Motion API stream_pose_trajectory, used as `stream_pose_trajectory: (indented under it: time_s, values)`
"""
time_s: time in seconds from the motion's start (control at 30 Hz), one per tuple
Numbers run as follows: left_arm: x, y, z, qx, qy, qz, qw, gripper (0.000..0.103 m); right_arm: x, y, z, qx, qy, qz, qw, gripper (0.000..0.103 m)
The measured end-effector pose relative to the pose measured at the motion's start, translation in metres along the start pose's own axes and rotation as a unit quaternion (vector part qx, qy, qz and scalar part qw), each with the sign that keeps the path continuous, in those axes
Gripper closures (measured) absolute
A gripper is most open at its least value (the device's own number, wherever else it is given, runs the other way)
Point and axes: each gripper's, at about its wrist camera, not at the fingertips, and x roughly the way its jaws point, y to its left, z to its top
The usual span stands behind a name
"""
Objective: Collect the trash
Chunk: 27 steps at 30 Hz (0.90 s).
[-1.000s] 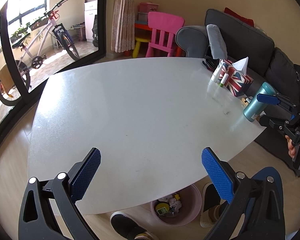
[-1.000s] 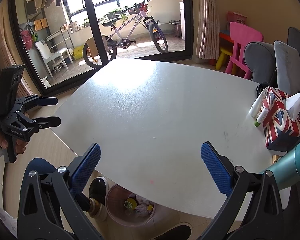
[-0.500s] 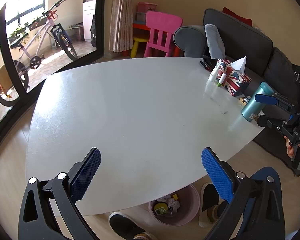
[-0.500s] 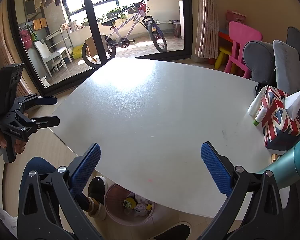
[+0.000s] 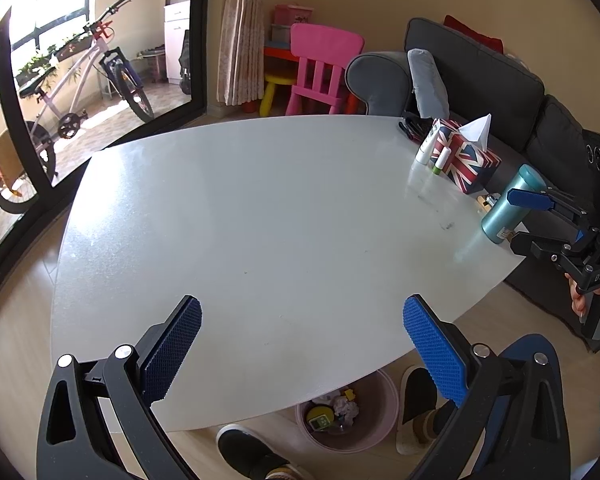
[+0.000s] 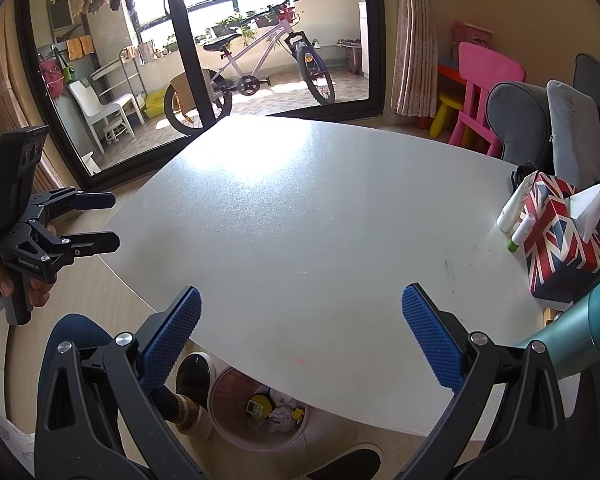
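Note:
A pink waste bin (image 5: 376, 428) stands on the floor under the white table's near edge (image 5: 300, 400), holding crumpled paper and a yellow-green item; it also shows in the right wrist view as the bin (image 6: 228, 420). My left gripper (image 5: 302, 342) hovers open above the table's near edge, nothing between its blue pads. My right gripper (image 6: 300, 332) is likewise open and empty over the near edge. Each gripper appears in the other's view, the right gripper (image 5: 518, 218) by the teal bottle, the left gripper (image 6: 100, 220) off the table's left side. No loose trash shows on the tabletop.
A Union Jack tissue box (image 5: 466, 158), small tubes (image 5: 426, 148) and a teal bottle (image 5: 508, 208) sit along the table's right edge. Shoes (image 5: 252, 452) and a blue stool (image 5: 540, 360) are by the bin. A grey sofa (image 5: 480, 68), pink chair (image 5: 324, 64) and bicycle (image 5: 76, 92) lie beyond.
Both grippers have drifted back slightly from the table, staying open and empty. The view has shifted a little; nothing on the table moved.

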Motion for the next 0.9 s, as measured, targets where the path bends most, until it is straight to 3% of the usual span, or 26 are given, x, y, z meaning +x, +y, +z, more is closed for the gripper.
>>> stream_pose_trajectory:
  time_s: [0.9]
  values:
    - [-0.0007, -0.0031, 0.0036, -0.004, -0.001, -0.009, 1.0000, 0.006, 0.0010, -0.0002, 0.0002, 0.001, 0.002, 0.000, 1.000, 0.004]
